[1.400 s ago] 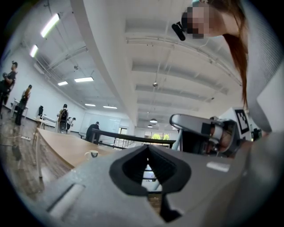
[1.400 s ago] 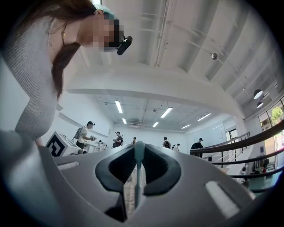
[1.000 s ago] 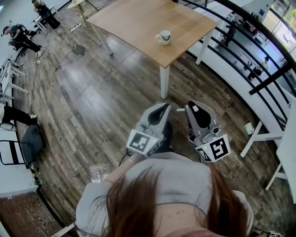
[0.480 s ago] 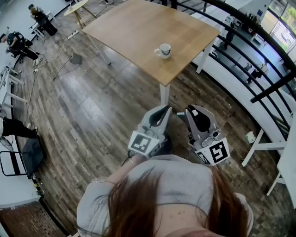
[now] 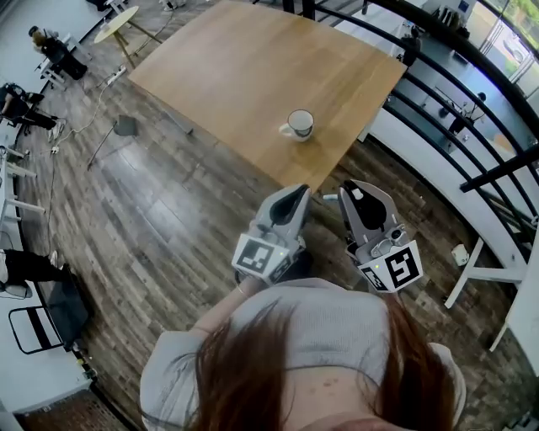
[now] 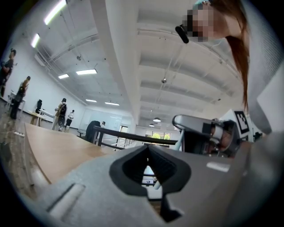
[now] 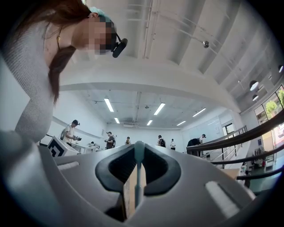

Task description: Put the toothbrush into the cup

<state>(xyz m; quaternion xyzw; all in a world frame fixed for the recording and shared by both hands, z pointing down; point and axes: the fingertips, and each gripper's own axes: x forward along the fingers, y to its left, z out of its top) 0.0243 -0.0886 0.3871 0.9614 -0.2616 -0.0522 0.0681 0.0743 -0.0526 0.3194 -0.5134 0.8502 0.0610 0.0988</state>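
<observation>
A white cup point(image 5: 300, 124) stands near the front edge of the wooden table point(image 5: 244, 67) in the head view. My right gripper point(image 5: 347, 192) is held level in front of the person's chest, short of the table. It is shut on a pale green toothbrush point(image 7: 139, 175), whose thin handle stands upright between the pads; one end point(image 5: 330, 199) pokes out to the left. My left gripper point(image 5: 296, 195) hangs beside it, jaws shut with nothing between them. In the left gripper view the jaws point(image 6: 147, 148) meet, with the tabletop point(image 6: 53, 150) at the left.
A black railing point(image 5: 472, 93) runs along the right, behind the table. White furniture legs point(image 5: 476, 252) stand on the plank floor at the right. Seated people point(image 5: 46, 50) and a small round table point(image 5: 114, 25) are far off at the upper left.
The table and cup have come nearer and lower in the head view as the person walked toward them. Both grippers keep their pose and their grip.
</observation>
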